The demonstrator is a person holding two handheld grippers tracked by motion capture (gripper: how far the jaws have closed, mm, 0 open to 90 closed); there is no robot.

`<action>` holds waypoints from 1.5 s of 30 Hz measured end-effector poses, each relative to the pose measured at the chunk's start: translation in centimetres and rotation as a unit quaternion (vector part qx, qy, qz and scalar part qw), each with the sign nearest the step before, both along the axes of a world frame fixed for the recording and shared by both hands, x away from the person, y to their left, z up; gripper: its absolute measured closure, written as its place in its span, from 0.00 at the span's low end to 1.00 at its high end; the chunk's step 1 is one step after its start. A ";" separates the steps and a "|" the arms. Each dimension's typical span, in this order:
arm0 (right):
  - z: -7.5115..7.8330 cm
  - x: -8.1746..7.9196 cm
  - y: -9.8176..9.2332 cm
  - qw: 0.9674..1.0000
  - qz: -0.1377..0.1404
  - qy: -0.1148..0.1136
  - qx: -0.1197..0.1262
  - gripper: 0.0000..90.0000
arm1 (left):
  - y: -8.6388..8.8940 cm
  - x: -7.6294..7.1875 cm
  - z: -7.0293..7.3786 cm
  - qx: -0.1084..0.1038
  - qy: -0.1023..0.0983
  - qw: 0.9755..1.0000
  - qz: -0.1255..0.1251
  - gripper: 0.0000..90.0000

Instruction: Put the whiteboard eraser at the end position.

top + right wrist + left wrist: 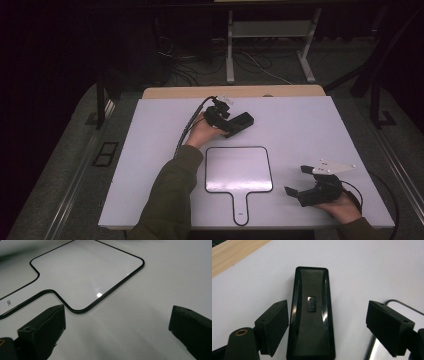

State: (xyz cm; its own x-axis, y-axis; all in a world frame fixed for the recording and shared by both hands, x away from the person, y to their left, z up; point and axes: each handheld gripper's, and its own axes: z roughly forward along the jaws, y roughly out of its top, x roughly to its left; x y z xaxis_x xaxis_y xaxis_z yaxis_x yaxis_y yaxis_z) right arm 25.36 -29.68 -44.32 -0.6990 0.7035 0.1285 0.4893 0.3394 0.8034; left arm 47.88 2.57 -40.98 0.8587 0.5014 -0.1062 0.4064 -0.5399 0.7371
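Note:
A black oblong block [241,122] [312,315] with a small logo on top lies flat on the white table, in the far middle. My left gripper [231,126] [327,320] straddles its near end with the jaws open: the left pad [274,325] is close beside the block, and the right pad [387,327] stands well off it. A small whiteboard paddle [239,170] [85,272] with a black rim lies in the centre, handle toward the person. My right gripper [296,180] [117,325] hovers to its right, open with nothing between its jaws.
The white table top [310,130] has a wooden strip [235,91] [232,252] along its far edge. The left gripper's cable [190,125] runs along the table beside the left forearm. Table legs and loose cables lie on the floor beyond.

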 end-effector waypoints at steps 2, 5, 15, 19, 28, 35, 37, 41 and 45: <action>0.0 0.0 0.0 1.000 0.000 0.001 0.001 0.00 | 0.2 -0.6 0.2 -0.004 -0.003 1.000 0.003 0.18; -0.1 0.2 -0.1 1.000 0.001 0.001 0.007 0.00 | 0.6 -1.4 0.5 0.005 -0.007 1.000 -0.004 0.18; -0.3 0.6 -0.7 1.000 -0.004 -0.004 0.027 0.00 | 2.3 -4.0 0.9 -0.007 -0.014 1.000 -0.002 0.18; -0.4 0.6 -0.3 1.000 0.004 -0.005 0.024 0.00 | 3.1 -5.4 0.9 -0.021 -0.015 1.000 0.002 0.18; -0.4 0.5 0.0 1.000 0.009 -0.006 0.017 0.00 | 4.7 -8.2 0.5 -0.033 -0.020 0.999 0.002 0.18; -0.4 0.3 0.0 1.000 0.007 -0.006 0.016 0.00 | 5.5 -9.7 0.4 -0.039 -0.024 0.999 0.004 0.17; -0.4 0.3 0.0 1.000 0.007 -0.007 0.016 0.00 | 5.7 -10.2 0.4 -0.039 -0.028 0.999 0.004 0.15; -0.3 0.3 0.0 1.000 0.005 -0.009 0.017 0.00 | 6.2 -11.2 0.2 -0.047 -0.032 0.998 0.008 0.13; -0.3 0.2 0.1 1.000 0.005 -0.008 0.015 0.00 | 6.8 -12.2 0.2 -0.053 -0.035 0.998 0.014 0.09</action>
State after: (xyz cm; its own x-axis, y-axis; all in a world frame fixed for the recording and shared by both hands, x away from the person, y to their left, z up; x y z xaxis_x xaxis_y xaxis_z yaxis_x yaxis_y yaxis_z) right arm 25.58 -29.58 -44.59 -0.7081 0.6925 0.1377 0.4724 0.3197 0.8214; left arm 35.67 9.37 -40.74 0.8518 0.5145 -0.0991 0.3651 -0.4471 0.8166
